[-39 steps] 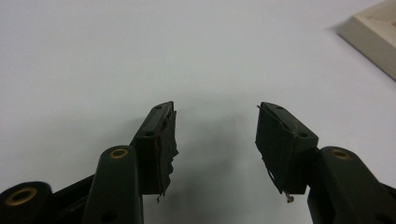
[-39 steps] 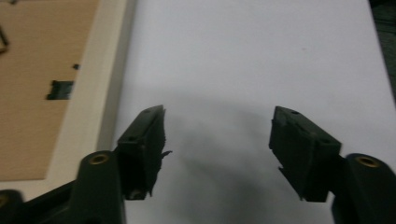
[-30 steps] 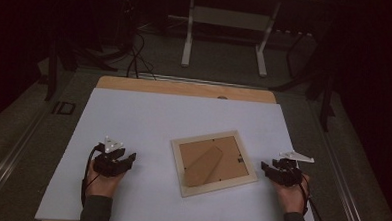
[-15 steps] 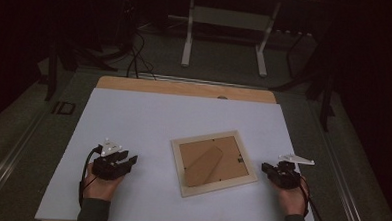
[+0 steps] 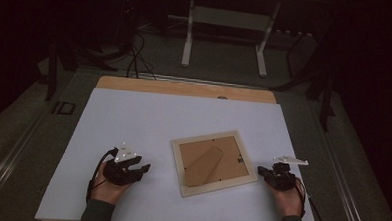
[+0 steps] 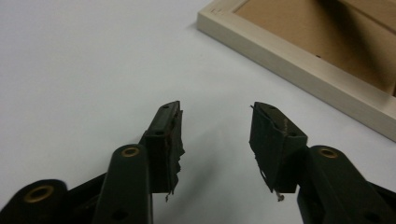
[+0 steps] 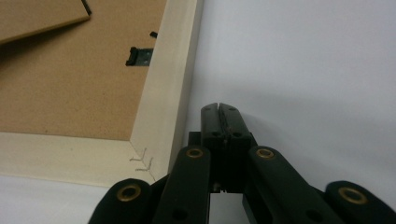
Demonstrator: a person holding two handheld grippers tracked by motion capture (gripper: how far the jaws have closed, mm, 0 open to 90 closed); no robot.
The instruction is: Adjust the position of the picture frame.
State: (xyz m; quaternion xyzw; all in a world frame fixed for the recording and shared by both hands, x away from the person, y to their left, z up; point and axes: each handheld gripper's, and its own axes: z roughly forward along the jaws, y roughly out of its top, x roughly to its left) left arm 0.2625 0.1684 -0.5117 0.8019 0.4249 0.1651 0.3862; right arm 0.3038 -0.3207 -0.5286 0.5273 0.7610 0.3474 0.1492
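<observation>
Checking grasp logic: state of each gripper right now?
Left gripper: open, nothing between its jaws, short of the frame.
Right gripper: closed on nothing, jaws have just been closing, beside the frame's edge.

Your high view is dim: only the white tabletop point(image 5: 148, 118) catches light, and the room beyond sinks into black. Your tool views are brighter, with soft shadows and blurred near edges.

We see a picture frame point(image 5: 214, 163) of pale unfinished wood, matt, with a brown fibreboard back and a small dark metal clip point(image 7: 139, 57). The bench point(image 5: 148, 118) wears a smooth matt white sheet; bare wood shows at its far edge. The left claw point(image 6: 217, 140) is matt black plastic with brass rivets and frayed rubbery pads; the right claw point(image 7: 219, 122) looks alike.
</observation>
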